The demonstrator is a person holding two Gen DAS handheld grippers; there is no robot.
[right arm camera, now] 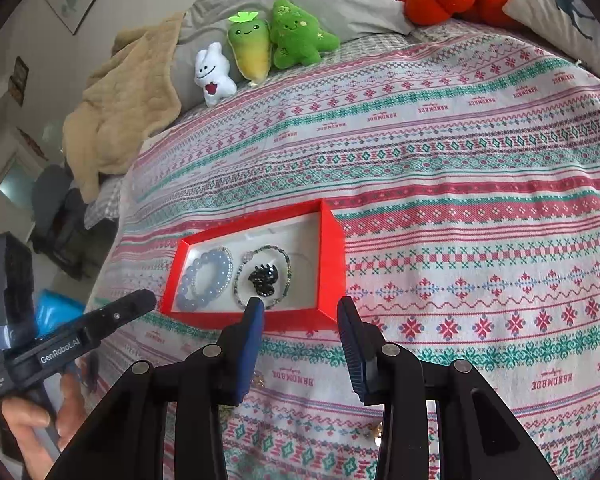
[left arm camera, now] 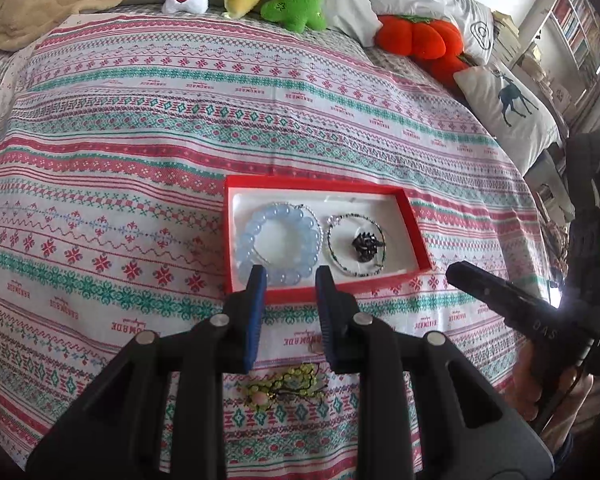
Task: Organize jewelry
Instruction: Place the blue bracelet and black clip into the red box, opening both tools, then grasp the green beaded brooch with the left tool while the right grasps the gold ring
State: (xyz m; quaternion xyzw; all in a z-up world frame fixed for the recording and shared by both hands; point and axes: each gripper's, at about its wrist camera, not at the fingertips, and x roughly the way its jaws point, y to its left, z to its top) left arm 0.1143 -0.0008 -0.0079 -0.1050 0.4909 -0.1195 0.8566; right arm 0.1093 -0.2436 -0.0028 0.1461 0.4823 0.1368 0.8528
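Both of your grippers are empty, fingers parted: the left gripper [left arm camera: 290,280] narrowly, the right gripper [right arm camera: 300,310] a little wider. The red box [left arm camera: 416,236] on the bed already holds the blue bead bracelet [left arm camera: 278,240], a thin beaded bracelet [left arm camera: 336,254] and a black ornament [left arm camera: 366,246]. The green beaded piece [left arm camera: 296,384] lies on the bedspread [left arm camera: 140,160] under your left fingers; lower onto it, pinch the beads rather than the cord, and lift cleanly.

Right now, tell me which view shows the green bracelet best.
Left wrist view: the green bracelet lies on the cloth, in full sight between and below the gripper's arms. The right wrist view shows at most a sliver, too hidden to be sure.
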